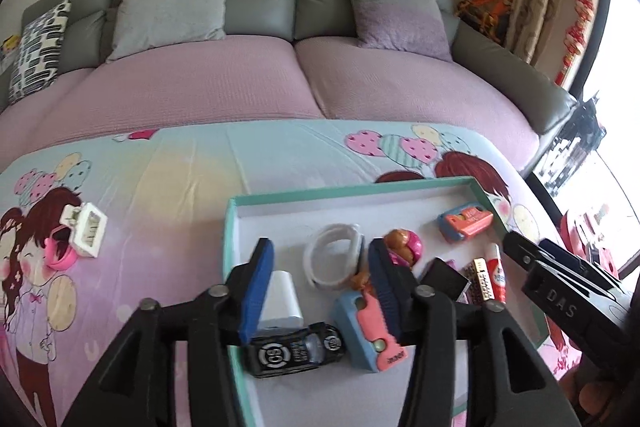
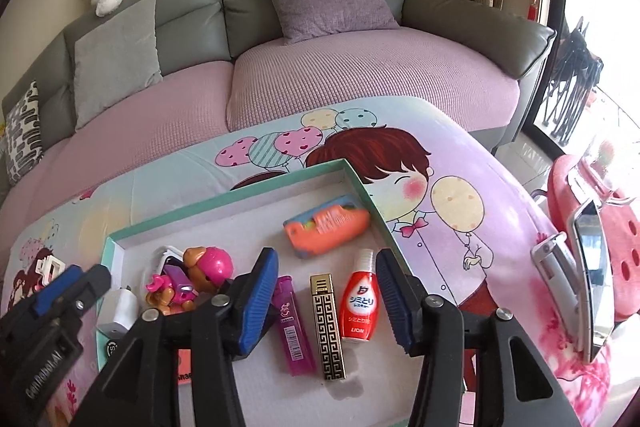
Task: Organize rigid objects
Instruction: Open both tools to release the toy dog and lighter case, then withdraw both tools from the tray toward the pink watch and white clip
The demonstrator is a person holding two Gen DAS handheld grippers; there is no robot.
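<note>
In tray [image 1: 404,185]: car [image 1: 294,351], charger [image 1: 282,297], lighter [image 2: 328,327], bottle [image 2: 359,301], others.
Left out: hair clip [image 1: 86,229].
Left gripper [image 1: 320,287], right gripper [image 2: 328,301]: jaws spread, holding nothing.

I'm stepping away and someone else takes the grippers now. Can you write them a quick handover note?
Left gripper: open, empty, over the near left of the teal-rimmed tray.
Right gripper: open, empty, over the tray's right part.
In the tray: white charger, black toy car, white band, pink puppy toy, two orange-and-blue cases, magenta lighter, gold patterned lighter, red bottle.
Left: the white hair clip lies on the cloth outside the tray, to its left. Probably collect it next.
</note>
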